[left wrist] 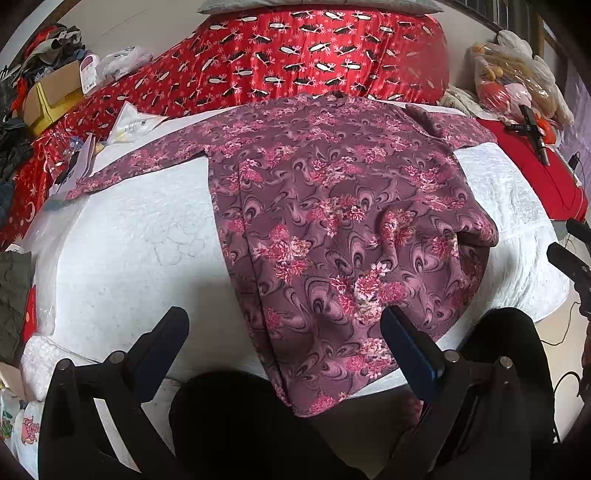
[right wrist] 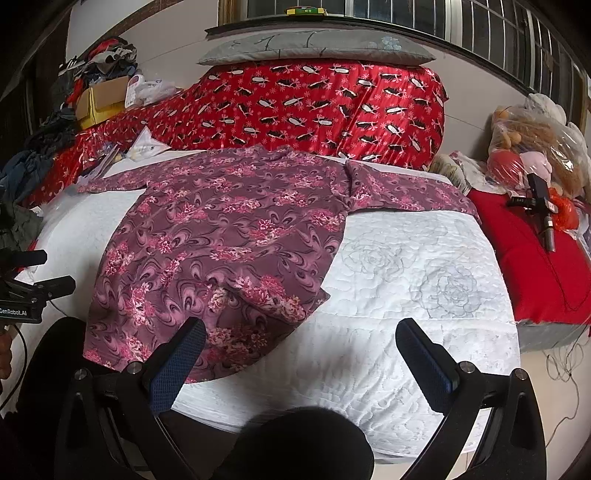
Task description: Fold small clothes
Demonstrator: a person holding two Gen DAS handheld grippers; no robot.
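Both grippers, left gripper [left wrist: 284,332] and right gripper [right wrist: 301,343], hang wide open, holding nothing. Just past them a flowery shirt [left wrist: 332,206] lies flat on the white bed [right wrist: 406,266]. It looks soft and light, so pinching its far sleeves seems best.

Barred window [right wrist: 406,22] above quilted bed [right wrist: 424,277]

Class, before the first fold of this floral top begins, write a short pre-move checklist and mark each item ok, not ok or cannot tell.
1. Floral top spread on the white quilt: ok.
2. Both sleeves stretched outward: ok.
3. Hem flat: not ok, it is rumpled and hangs over the near edge.
4. Left hand-held gripper open, holding nothing: ok.
5. Right hand-held gripper open, holding nothing: ok.
6. Underside of top smooth: cannot tell.
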